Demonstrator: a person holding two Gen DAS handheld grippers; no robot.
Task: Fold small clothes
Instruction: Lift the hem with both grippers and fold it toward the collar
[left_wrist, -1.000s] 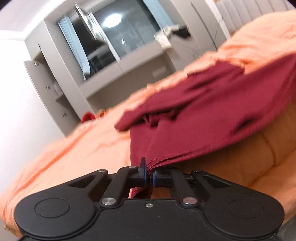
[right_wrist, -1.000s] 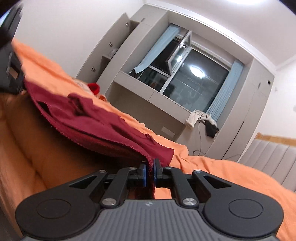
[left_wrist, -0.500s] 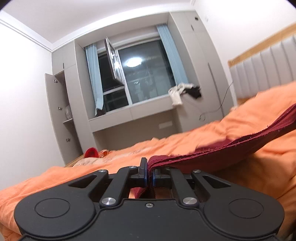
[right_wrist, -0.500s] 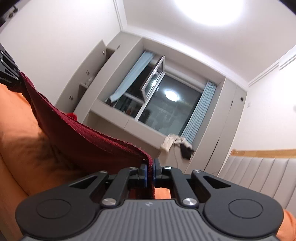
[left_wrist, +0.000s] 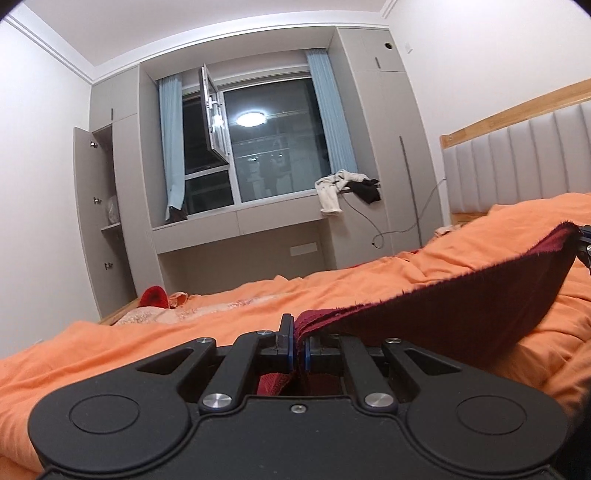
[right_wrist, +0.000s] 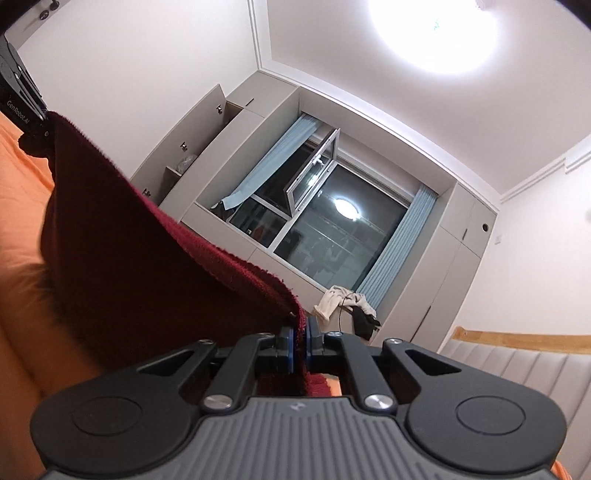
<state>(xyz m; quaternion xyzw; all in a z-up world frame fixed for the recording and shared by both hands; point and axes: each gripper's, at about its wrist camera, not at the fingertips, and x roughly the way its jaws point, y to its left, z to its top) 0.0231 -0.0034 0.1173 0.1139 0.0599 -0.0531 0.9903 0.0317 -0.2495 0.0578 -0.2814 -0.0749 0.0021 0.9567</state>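
Above orange bedding (left_wrist: 110, 343), maroon garment (left_wrist: 461, 317) stretched between both grippers' clamped fingers (left_wrist: 286, 341).

bed (left_wrist: 369, 284) with orange duvet (left_wrist: 110, 347) fills lower frame. red item (left_wrist: 155, 296) and pale orange patterned cloth (left_wrist: 207, 306) lie on it at 9 o'clock, near wardrobe side. padded headboard (left_wrist: 517, 166) at 3 o'clock.

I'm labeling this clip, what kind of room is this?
A bedroom, most likely: an orange duvet on a bed with a padded headboard, built-in wardrobes, and a curtained window.
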